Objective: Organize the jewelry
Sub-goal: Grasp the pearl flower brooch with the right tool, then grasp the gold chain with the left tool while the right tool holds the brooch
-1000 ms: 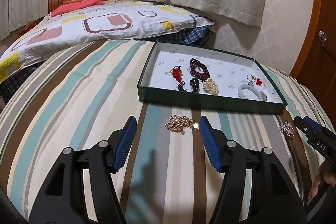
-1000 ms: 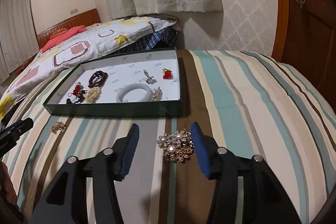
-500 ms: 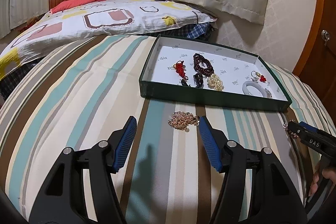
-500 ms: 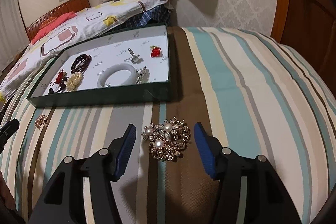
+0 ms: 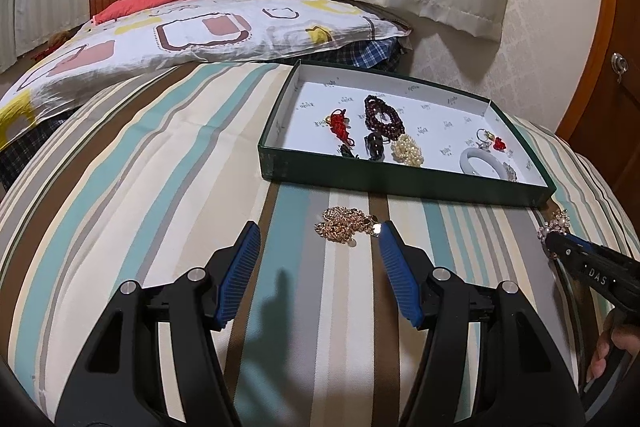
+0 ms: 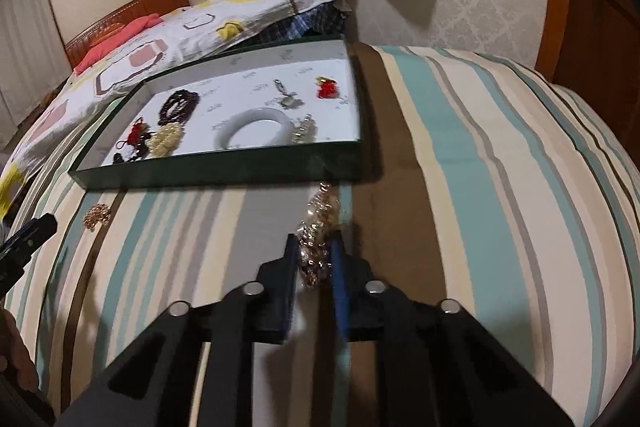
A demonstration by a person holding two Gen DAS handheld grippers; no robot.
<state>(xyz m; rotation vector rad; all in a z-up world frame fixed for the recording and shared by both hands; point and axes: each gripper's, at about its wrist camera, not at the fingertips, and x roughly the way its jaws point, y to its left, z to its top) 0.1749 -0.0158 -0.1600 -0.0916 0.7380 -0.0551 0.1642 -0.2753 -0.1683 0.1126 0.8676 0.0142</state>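
A green tray (image 5: 400, 183) with a white floor sits on the striped bedspread and holds several pieces: a dark bead bracelet (image 5: 382, 117), a pearl cluster (image 5: 408, 149) and a white bangle (image 5: 478, 163). A gold chain (image 5: 344, 225) lies on the cloth in front of the tray, just ahead of my open left gripper (image 5: 318, 233). My right gripper (image 6: 314, 247) is shut on a gold pearl brooch (image 6: 318, 227), held near the tray's front right corner (image 6: 352, 163). The brooch also shows in the left wrist view (image 5: 554, 225).
A patterned quilt (image 5: 180, 35) and a red pillow (image 5: 144, 1) lie behind the tray. Curtains and a wall stand at the back, and a wooden door (image 6: 600, 11) on the right. The bedspread falls away at the right edge.
My right gripper has shut on the brooch and tipped it up on edge. My left gripper has come a little closer to the gold chain and stays open.
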